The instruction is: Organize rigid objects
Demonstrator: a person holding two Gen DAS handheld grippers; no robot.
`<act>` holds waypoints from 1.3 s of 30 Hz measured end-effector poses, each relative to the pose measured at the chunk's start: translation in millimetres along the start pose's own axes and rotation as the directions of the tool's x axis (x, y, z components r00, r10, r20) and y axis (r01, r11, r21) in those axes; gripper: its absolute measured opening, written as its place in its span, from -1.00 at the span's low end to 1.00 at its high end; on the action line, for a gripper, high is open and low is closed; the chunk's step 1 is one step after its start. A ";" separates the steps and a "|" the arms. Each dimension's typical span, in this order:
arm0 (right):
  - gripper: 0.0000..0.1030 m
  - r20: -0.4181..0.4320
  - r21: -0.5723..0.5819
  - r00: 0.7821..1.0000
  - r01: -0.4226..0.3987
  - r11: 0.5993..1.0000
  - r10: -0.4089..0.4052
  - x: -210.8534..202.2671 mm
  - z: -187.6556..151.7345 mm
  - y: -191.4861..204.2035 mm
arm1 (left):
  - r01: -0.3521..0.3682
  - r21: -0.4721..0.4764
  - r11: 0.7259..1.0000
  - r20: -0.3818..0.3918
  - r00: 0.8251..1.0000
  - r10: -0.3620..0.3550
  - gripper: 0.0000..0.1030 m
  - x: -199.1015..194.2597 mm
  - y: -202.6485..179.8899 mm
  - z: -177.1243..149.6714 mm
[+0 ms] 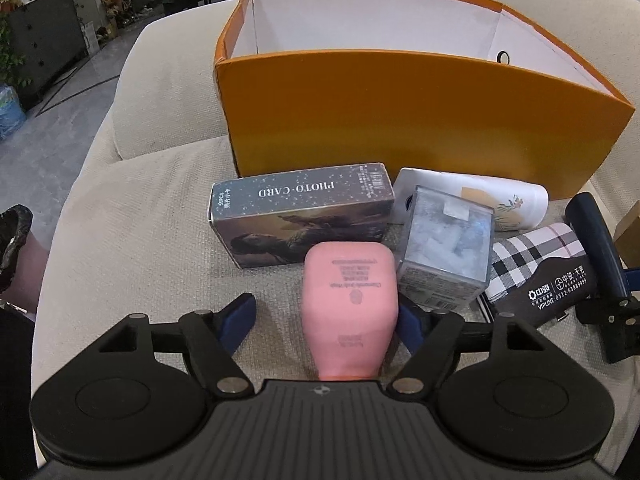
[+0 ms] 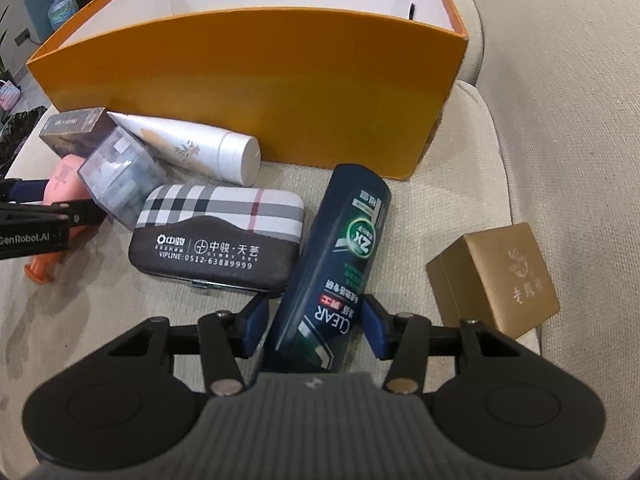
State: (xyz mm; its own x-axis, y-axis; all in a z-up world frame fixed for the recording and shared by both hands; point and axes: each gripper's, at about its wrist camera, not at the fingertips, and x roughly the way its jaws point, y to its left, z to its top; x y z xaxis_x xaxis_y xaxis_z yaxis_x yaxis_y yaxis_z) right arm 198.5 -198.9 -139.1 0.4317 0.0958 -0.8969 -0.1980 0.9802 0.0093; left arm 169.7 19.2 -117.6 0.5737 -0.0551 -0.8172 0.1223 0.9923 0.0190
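Observation:
My left gripper [image 1: 326,320] is open around a pink bottle [image 1: 350,308] lying on the beige cushion; the right finger touches it, the left stands apart. My right gripper [image 2: 316,326] is open around a dark blue CLEAR shampoo bottle [image 2: 336,264], with small gaps on both sides. An empty orange box [image 1: 400,120] with a white inside stands behind the objects and also shows in the right wrist view [image 2: 260,92]. The pink bottle also shows in the right wrist view [image 2: 60,184].
A photo card box [image 1: 300,212], a clear plastic cube [image 1: 448,240], a white tube [image 2: 196,148] and a plaid case [image 2: 216,232] lie between the bottles. A gold box [image 2: 500,276] sits to the right. The cushion's left edge drops to the floor.

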 end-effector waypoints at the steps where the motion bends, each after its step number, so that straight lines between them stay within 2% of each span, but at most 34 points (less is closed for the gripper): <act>1: -0.01 0.001 -0.001 1.000 0.001 1.000 -0.001 -0.1 -0.1 0.2 | 0.004 -0.001 1.000 0.001 1.000 -0.004 0.66 -0.1 0.6 -0.1; 2: -0.01 0.001 -0.005 1.000 0.002 1.000 -0.002 -0.2 -0.3 0.6 | 0.013 0.004 1.000 0.005 1.000 -0.013 0.59 -0.7 1.0 -0.5; 4: -0.03 0.002 -0.007 1.000 0.002 1.000 -0.002 -0.5 -0.6 0.6 | 0.038 0.018 0.999 0.009 0.999 -0.039 0.20 -2.3 -0.8 -1.0; 6: -0.06 0.001 -0.003 1.000 -0.001 1.000 0.001 -1.4 -1.4 -0.4 | 0.054 0.030 0.998 0.005 0.999 -0.054 -0.03 -4.6 -4.3 0.0; 9: -0.11 -0.002 0.006 1.000 -0.010 1.000 0.010 -1.8 -1.6 -2.4 | 0.034 0.049 0.998 -0.005 0.999 -0.034 -0.04 -6.6 -9.3 0.3; 18: -0.17 0.007 0.030 1.000 -0.021 0.999 0.021 -4.1 -1.8 -7.2 | 0.056 0.062 0.997 -0.025 0.998 -0.054 -0.04 -23.5 -7.0 -7.9; 26: -0.20 0.027 0.032 0.999 -0.035 0.999 0.035 -18.3 -7.0 -10.8 | 0.047 0.073 0.996 0.005 0.999 -0.048 -0.04 -48.7 4.7 -7.1; 39: -0.25 0.051 0.099 0.992 -0.121 0.988 0.116 -47.2 -7.3 -27.7 | 0.062 0.056 0.997 0.044 0.997 -0.064 -0.04 -72.2 9.3 0.3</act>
State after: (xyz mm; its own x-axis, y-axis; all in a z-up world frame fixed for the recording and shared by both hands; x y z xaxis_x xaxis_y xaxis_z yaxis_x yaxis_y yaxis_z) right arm 177.2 -231.9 -100.2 0.4498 0.2174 -0.8663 -0.1605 0.9738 0.1611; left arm 129.6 32.3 -58.3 0.5994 -0.1235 -0.7908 0.2025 0.9793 0.0005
